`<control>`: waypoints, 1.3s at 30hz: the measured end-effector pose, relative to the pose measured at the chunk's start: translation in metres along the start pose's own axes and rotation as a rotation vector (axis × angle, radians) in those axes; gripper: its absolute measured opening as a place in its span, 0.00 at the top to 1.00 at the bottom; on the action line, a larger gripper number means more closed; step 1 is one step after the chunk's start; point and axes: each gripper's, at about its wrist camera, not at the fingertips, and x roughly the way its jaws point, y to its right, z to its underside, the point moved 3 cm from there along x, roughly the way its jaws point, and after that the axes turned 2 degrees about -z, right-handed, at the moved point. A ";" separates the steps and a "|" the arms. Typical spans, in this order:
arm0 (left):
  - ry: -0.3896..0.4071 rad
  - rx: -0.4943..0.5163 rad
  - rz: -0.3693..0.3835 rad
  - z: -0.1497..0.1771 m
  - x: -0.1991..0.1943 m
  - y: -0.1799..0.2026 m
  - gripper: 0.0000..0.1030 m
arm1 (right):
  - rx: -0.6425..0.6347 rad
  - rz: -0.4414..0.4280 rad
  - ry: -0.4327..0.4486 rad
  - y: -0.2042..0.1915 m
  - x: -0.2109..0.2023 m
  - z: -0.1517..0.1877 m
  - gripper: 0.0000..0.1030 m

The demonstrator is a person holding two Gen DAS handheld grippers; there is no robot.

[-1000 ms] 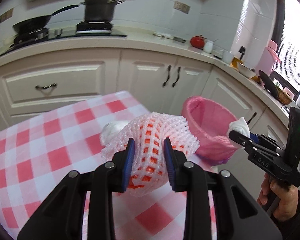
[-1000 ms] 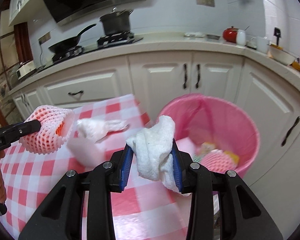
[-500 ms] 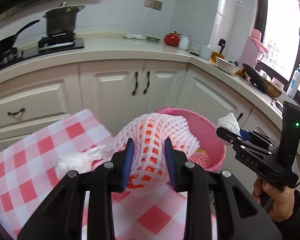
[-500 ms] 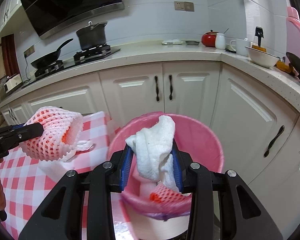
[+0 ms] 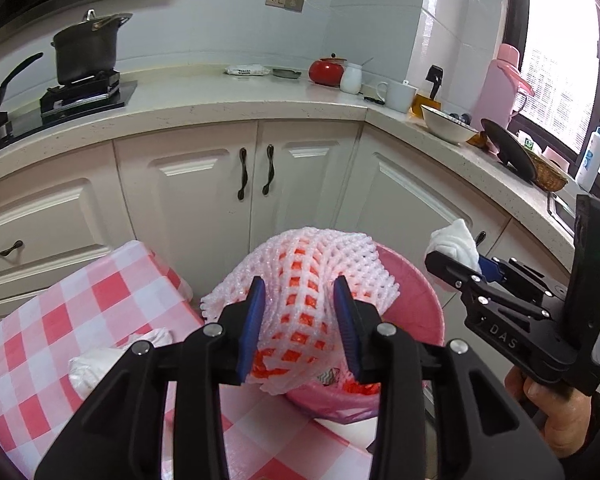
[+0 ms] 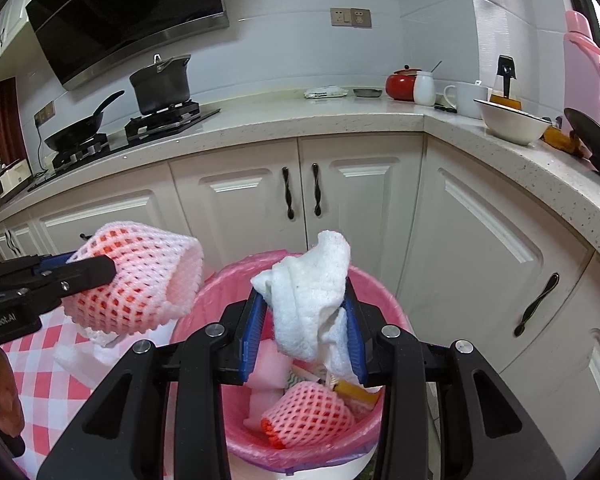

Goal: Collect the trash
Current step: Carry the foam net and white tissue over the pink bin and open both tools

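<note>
Left tongs (image 5: 300, 320), jaws opening, with a pink foam fruit net (image 5: 312, 280) between the pads, above the near rim of the pink-lined bin (image 6: 384, 300). Right tongs (image 6: 305, 332) clamp a white crumpled tissue (image 6: 312, 296) over the bin's mouth. Risk: the springy net, released near the rim, could bounce onto the checked surface (image 5: 52, 320).

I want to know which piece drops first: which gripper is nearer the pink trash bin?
Right. The right gripper, shut on a white tissue, hangs directly over the pink trash bin. The left gripper, opening around its foam fruit net, is beside the rim, over the table edge.
</note>
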 end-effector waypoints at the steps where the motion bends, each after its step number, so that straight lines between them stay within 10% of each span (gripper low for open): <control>1: -0.003 0.002 0.001 -0.001 0.003 0.001 0.66 | 0.001 0.001 0.000 0.001 0.000 0.000 0.65; 19: -0.019 -0.001 0.008 -0.005 0.020 0.010 0.66 | 0.018 0.002 0.009 0.018 0.005 -0.006 0.64; 29: -0.015 -0.028 0.013 -0.010 0.022 0.010 0.39 | 0.026 0.026 0.043 0.025 0.000 -0.015 0.29; 39: 0.003 -0.056 0.003 0.003 0.007 -0.002 0.38 | 0.050 0.029 0.043 0.032 -0.013 -0.003 0.26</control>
